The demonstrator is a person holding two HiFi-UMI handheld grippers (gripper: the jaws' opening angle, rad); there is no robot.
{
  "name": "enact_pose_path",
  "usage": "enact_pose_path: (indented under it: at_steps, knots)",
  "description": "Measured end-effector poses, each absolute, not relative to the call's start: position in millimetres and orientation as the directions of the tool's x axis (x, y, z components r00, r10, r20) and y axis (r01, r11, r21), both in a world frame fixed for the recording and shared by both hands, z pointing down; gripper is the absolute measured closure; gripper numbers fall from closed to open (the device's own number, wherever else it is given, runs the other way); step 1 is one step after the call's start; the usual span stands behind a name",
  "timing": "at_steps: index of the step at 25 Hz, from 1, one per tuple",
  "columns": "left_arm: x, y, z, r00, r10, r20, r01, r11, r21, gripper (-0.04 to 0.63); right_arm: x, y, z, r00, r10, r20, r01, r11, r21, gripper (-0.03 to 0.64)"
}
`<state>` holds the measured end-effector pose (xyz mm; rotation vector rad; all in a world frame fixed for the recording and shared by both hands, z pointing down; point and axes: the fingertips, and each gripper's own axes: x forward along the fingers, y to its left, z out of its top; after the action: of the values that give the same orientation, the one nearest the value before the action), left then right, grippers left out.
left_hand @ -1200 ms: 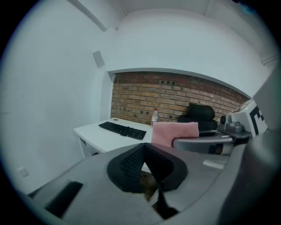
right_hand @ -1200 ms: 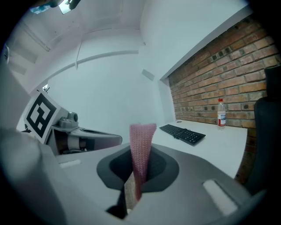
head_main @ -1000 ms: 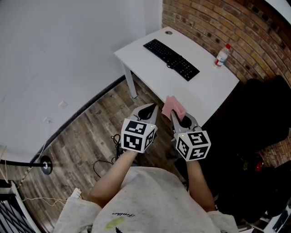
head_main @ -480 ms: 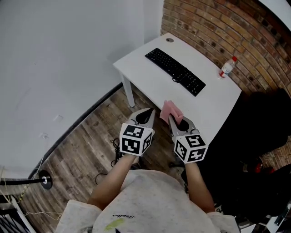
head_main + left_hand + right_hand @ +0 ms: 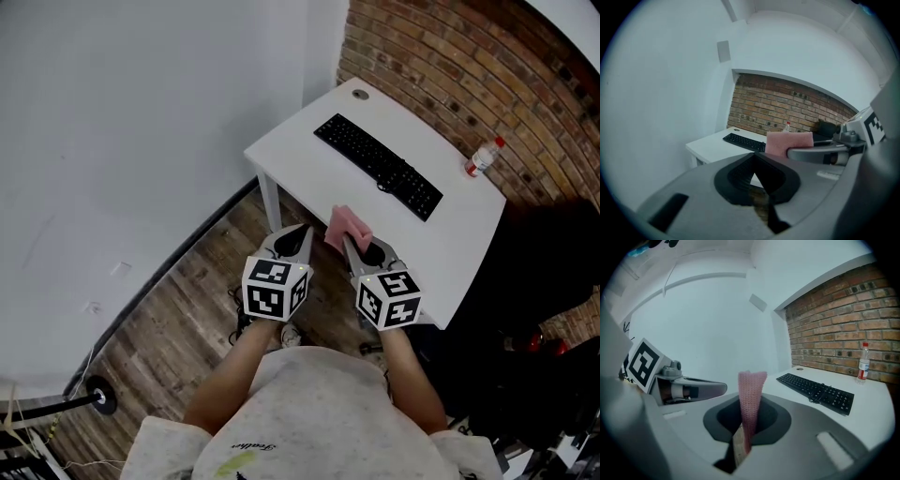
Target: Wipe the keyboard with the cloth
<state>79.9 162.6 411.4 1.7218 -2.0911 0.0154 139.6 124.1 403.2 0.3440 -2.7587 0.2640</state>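
Cloth (image 5: 343,225) pinched in the right claw (image 5: 347,239), keyboard (image 5: 378,166) not yet reached.
The pink cloth was gripped between the right claw's jaws and stood upright out of them. The left claw (image 5: 304,231) was held just beside it, pressed together with nothing between its jaws. The keyboard lay on the table (image 5: 309,141), well ahead of both claws and untouched. A bottle (image 5: 483,157) stood beyond it, ahead and to the right.

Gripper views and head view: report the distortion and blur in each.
Left gripper view: fisheye, dark corners, brick wall top arched, near jaws soft; right gripper view: same vignette, pink cloth and keyboard fairly sharp; head view: evenly lit, brick wall bowed too.
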Motion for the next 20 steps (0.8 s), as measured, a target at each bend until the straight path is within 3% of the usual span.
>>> enact_pose_path:
  at_steps: [20]
  knots:
    - [-13,131,438,-0.098,-0.924,0.369,-0.940,0.208,0.271,0.597,31,89,428,-0.906,-0.234,0.353,-0.303,0.941,-0.154,0.595]
